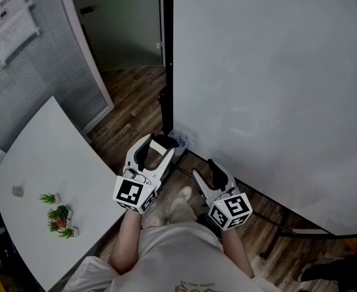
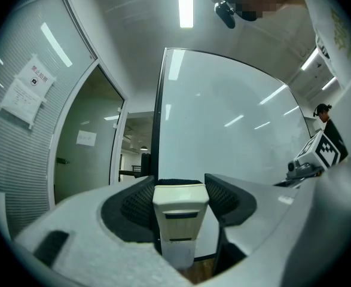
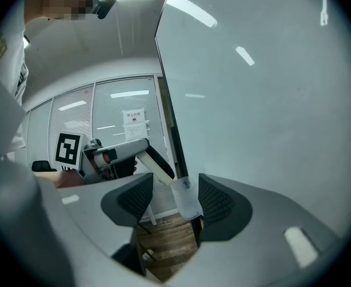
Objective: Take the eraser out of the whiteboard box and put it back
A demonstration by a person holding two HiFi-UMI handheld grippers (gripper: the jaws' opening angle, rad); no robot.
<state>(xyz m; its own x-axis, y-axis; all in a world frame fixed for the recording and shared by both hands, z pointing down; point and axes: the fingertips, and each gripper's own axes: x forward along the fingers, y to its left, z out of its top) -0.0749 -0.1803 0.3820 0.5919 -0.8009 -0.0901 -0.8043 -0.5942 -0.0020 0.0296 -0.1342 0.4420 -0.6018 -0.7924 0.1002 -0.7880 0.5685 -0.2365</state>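
Observation:
A cream eraser (image 1: 159, 145) with a dark felt side sits between the jaws of my left gripper (image 1: 159, 145), which is shut on it. In the left gripper view the eraser (image 2: 180, 211) stands upright between the pads, level with the whiteboard's left edge. The translucent whiteboard box (image 1: 179, 140) hangs at the board's lower left corner, just right of the eraser. My right gripper (image 1: 203, 170) is open and holds nothing, a little short of the box. In the right gripper view the box (image 3: 186, 200) shows beyond the open jaws, with the held eraser (image 3: 158, 164) slanting towards its rim.
The big whiteboard (image 1: 275, 90) fills the right, with its dark frame post (image 1: 168, 53) at its left edge. A white table (image 1: 38, 169) with small potted plants (image 1: 58, 215) stands at the left. Glass partition walls and a doorway lie behind, over wood floor (image 1: 129, 108).

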